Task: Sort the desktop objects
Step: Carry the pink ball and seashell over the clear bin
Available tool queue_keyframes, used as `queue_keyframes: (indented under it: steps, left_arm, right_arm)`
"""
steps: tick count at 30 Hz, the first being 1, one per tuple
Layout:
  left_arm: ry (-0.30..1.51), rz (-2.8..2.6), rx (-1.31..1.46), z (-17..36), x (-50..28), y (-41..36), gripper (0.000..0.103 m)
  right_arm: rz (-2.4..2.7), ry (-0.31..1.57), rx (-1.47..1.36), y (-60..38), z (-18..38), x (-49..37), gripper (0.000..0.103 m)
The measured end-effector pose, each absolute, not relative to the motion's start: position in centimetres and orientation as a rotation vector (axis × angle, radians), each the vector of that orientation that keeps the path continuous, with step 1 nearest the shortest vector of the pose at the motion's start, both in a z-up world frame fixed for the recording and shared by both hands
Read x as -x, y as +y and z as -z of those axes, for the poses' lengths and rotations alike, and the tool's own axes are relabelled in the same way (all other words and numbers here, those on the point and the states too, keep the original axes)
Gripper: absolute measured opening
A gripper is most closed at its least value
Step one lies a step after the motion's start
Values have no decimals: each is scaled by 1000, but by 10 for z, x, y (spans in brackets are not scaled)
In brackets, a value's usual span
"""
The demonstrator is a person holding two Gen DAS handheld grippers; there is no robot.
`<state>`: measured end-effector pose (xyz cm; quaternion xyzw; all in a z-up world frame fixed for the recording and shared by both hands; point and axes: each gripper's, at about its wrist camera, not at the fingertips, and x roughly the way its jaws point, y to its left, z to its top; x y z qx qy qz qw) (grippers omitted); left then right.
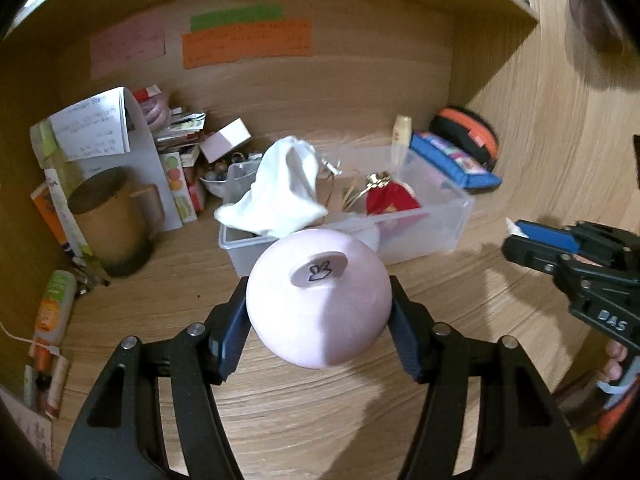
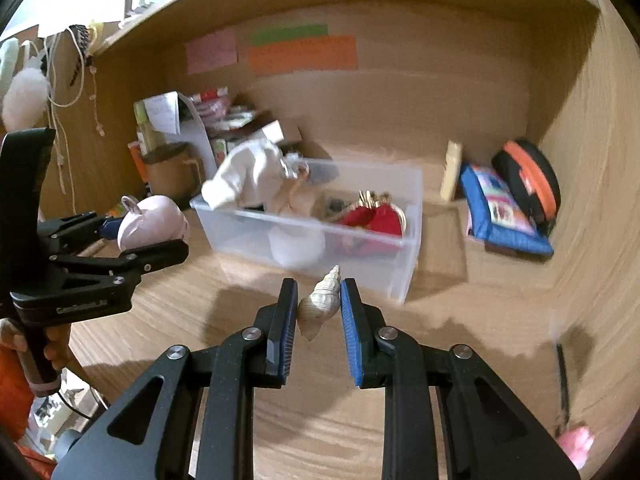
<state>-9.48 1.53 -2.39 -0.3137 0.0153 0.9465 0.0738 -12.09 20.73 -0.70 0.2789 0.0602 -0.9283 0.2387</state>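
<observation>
Both hands were loaded, so the step in hand looked like the carry toward the clear plastic bin (image 1: 436,224) at the middle of the wooden desk (image 1: 304,412).

The left gripper (image 1: 319,320) pinched a round pink piggy bank (image 1: 319,300) between its 2 blue pads, 1 pad on each flank. The bank's flat end, with a small drawn mark, faced forward and up, and the bank hung clear of the desk, just short of the bin's near wall. From the right wrist view its curled tail and side showed at the far left (image 2: 152,220).

The right gripper (image 2: 319,312) was pressed in on a cream spiral seashell (image 2: 320,304), with the spire pointing forward toward the bin (image 2: 408,264) and the wider body between the pads. It too was off the desk.

The bin already held a white cloth bag (image 1: 280,196) draped over its left end, a red clasp purse (image 1: 390,200) and a white round item low against the front wall (image 2: 296,246).

Judging by this, the next move called for bringing each item over the rim and finding free floor. The middle, between cloth and purse, looked the most open. The bank is bulky and would probably roll, so it should be lowered before the pads spread. The shell is small and could be dropped into a gap.
</observation>
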Motion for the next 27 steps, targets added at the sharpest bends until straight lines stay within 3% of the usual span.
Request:
queue_keyframes:
  steps: [17,27]
  left_arm:
    - [-37,-2838,834,-26,119,5,62]
    - [-43,-2792,835,-29,150,20,62]
  right_arm:
    - [2583,217,-621,190,-39,151,20]
    - [2589,216,-654,194,-36,185,20]
